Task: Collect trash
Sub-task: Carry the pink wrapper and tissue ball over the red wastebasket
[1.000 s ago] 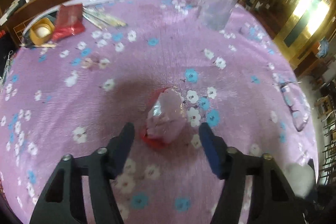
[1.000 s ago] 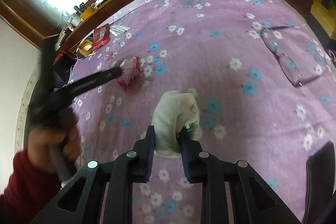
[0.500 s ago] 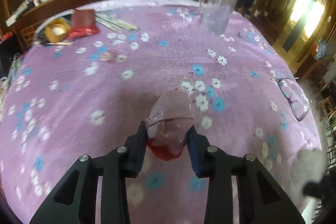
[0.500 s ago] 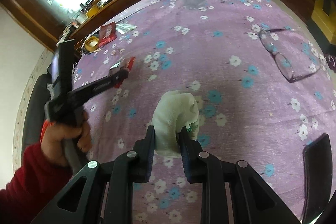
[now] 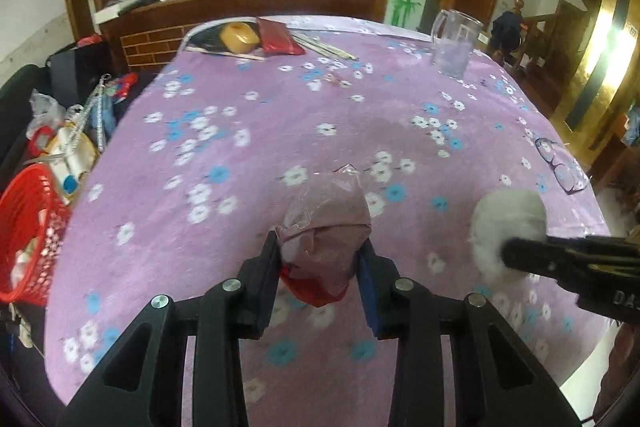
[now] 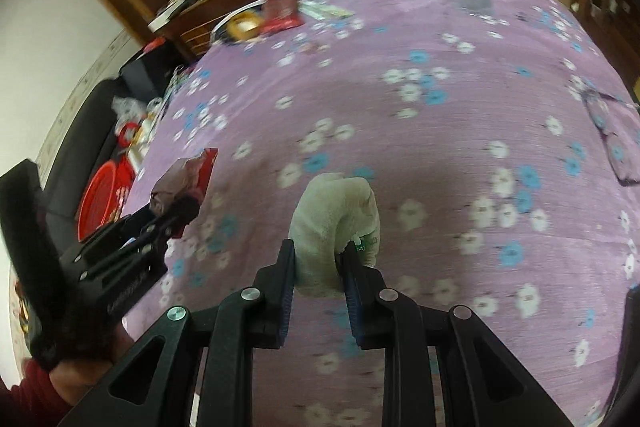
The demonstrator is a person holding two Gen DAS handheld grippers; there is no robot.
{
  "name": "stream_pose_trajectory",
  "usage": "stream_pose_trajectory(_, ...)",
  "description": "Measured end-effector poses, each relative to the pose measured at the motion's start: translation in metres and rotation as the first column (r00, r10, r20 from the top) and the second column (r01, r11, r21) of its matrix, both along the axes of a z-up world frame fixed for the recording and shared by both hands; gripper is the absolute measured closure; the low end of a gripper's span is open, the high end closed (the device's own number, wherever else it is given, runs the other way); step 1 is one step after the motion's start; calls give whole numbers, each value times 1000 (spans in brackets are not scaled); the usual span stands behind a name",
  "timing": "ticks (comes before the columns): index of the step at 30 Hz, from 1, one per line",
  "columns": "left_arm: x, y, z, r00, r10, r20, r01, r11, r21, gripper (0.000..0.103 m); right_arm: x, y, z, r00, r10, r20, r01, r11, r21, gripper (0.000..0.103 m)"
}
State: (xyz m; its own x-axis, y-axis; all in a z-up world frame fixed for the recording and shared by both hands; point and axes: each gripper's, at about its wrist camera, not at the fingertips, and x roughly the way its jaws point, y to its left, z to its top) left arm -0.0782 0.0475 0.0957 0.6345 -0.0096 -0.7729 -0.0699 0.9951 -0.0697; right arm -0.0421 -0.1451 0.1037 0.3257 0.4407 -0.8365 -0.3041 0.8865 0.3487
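**Both grippers loaded above the table**

The left gripper (image 5: pixel 320 259) is clamped on a crumpled wrapper (image 5: pixel 326 227), clear film over red, whose lower end is hidden between the fingers; its long axis runs forward along the fingers. The right gripper (image 6: pixel 320 267) is clenched on a wad of white tissue (image 6: pixel 336 219), likewise pointing forward, base hidden. Both pieces hang above the purple flowered tablecloth (image 5: pixel 280 99). A red basket (image 5: pixel 28 227) is cut off at the left edge. The right wrist view is blurred.
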Motion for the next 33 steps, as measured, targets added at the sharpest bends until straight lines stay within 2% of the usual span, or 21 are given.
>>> stream_pose_trajectory(12,-30,42,18,997,66,32,-67,998,16,69,-18,65,14,994,105,42,-105,994,-12,78)
stream_pose_trajectory(19,-39,60,24,994,93,51,-95,994,49,68,-25,99,22,986,160,57,-159,987,-13,78)
stream_pose_trajectory(33,-51,88,27,988,144,58,-147,987,57,68,-29,135,25,972,225,65,-224,974,-20,78)
